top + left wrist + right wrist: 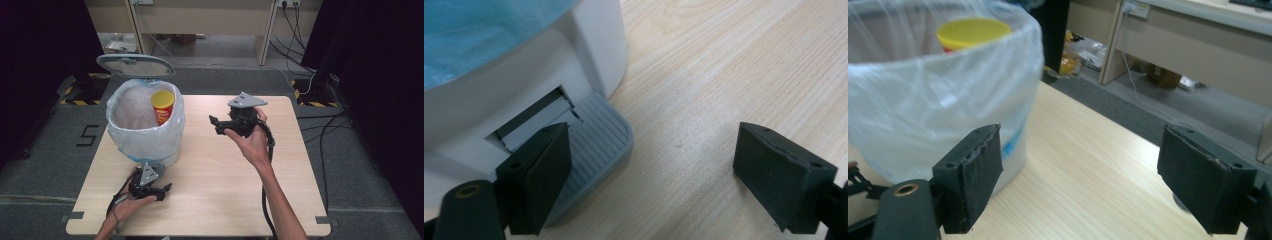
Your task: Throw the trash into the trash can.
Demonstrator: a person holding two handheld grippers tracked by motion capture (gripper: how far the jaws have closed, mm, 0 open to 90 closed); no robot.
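One can [162,106] stands inside the lidded-open bin [145,145], far left on the tabletop [220,175]. Left tongs [162,190] gape, one jaw on the pedal [596,145]; right tongs [215,125] empty, apart. Deposit looks done; lid closing remains.

One pedal bin [167,150] with one raised lid [135,65] and one plastic liner [142,135], one yellow-capped canister [162,106] inside, one grey foot pedal [599,135], one wooden worktop [210,185], two grippers
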